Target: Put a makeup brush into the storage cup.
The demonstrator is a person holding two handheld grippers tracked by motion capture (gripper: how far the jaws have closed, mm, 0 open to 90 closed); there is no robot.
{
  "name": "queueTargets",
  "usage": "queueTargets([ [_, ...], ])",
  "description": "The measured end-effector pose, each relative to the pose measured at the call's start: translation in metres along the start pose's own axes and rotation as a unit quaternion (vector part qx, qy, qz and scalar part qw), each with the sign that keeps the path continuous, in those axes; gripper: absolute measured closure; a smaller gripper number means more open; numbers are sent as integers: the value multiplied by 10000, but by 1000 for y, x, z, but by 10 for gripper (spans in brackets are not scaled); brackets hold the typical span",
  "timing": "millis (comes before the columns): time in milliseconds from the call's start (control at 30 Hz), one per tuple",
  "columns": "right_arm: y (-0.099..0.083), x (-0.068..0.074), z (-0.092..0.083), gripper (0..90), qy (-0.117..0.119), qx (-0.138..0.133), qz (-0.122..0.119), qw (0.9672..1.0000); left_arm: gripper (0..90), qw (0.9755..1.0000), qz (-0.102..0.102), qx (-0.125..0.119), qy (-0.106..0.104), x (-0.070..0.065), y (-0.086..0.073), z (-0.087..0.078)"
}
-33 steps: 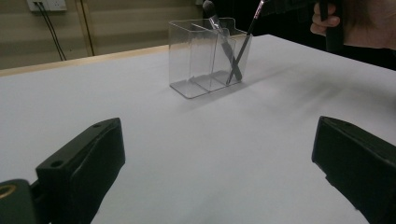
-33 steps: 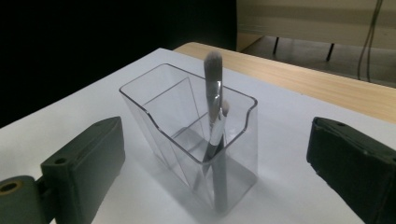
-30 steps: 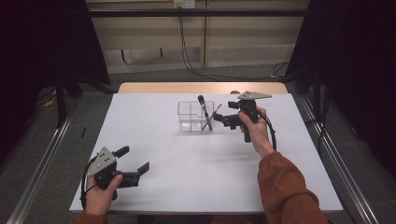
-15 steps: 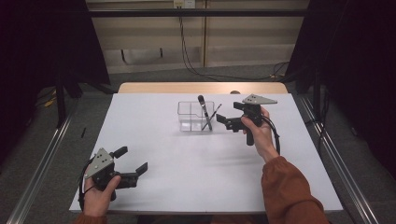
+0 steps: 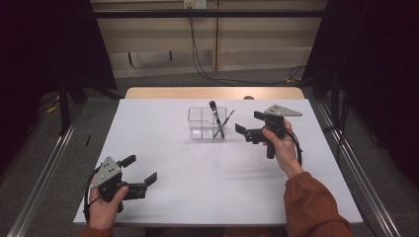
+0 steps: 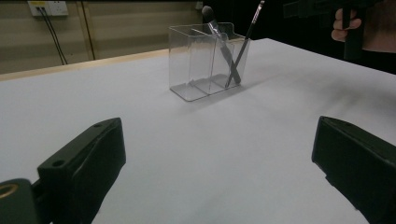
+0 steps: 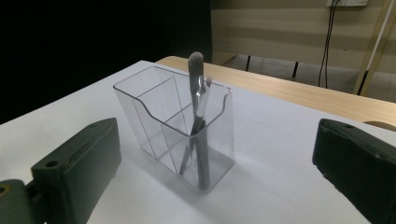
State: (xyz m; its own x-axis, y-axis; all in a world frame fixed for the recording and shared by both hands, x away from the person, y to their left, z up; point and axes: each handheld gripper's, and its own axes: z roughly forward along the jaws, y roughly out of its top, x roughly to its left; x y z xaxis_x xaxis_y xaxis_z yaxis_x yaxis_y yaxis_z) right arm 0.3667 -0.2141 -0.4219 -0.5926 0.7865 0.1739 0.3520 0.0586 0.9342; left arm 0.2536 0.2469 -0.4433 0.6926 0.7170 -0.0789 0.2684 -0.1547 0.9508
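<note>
A clear plastic organizer [image 5: 202,123] with compartments stands upright at the table's far middle. Its right compartment holds a thick dark makeup brush [image 5: 216,117] and a thin brush [image 5: 226,122], leaning across each other. My right gripper [image 5: 248,122] hovers just right of the organizer, open and empty, pointing at it. In the right gripper view the organizer [image 7: 154,107] and thick brush [image 7: 198,116] stand close ahead between the open jaws [image 7: 217,156]. My left gripper [image 5: 141,169] rests open and empty near the front left. The left gripper view shows the organizer [image 6: 196,60] farther off.
The white table top [image 5: 197,168] is bare between the two grippers. A strip of wood [image 5: 212,93] edges its far side. Metal rails [image 5: 356,173] run along the floor on both sides. Cables [image 5: 197,54] hang by the back wall.
My right gripper has drawn a little to the right, away from the organizer, still open. The left gripper has stayed in place.
</note>
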Motion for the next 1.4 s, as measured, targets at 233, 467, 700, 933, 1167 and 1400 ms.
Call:
queueTargets([
  [233,-2,1,-10,3,-57,-15,-1,10000,30,10000,-34,-30,13,0,0,-1],
  [467,-4,4,-24,4,-167,-70,-77,9998,29,10000,-15,-12,15,0,0,-1],
  [700,-7,6,-38,9,-192,-79,-92,9997,29,10000,-23,-14,8,1,0,0],
  [933,-11,11,-51,17,-248,-160,-169,9994,29,10000,-25,-30,12,1,0,0],
  [1167,-21,7,-63,16,-356,-128,-127,9992,29,10000,-27,-9,46,1,0,-1],
  [1400,-31,5,-79,9,-436,-94,-70,9990,29,9999,-56,-31,105,1,-1,-3],
])
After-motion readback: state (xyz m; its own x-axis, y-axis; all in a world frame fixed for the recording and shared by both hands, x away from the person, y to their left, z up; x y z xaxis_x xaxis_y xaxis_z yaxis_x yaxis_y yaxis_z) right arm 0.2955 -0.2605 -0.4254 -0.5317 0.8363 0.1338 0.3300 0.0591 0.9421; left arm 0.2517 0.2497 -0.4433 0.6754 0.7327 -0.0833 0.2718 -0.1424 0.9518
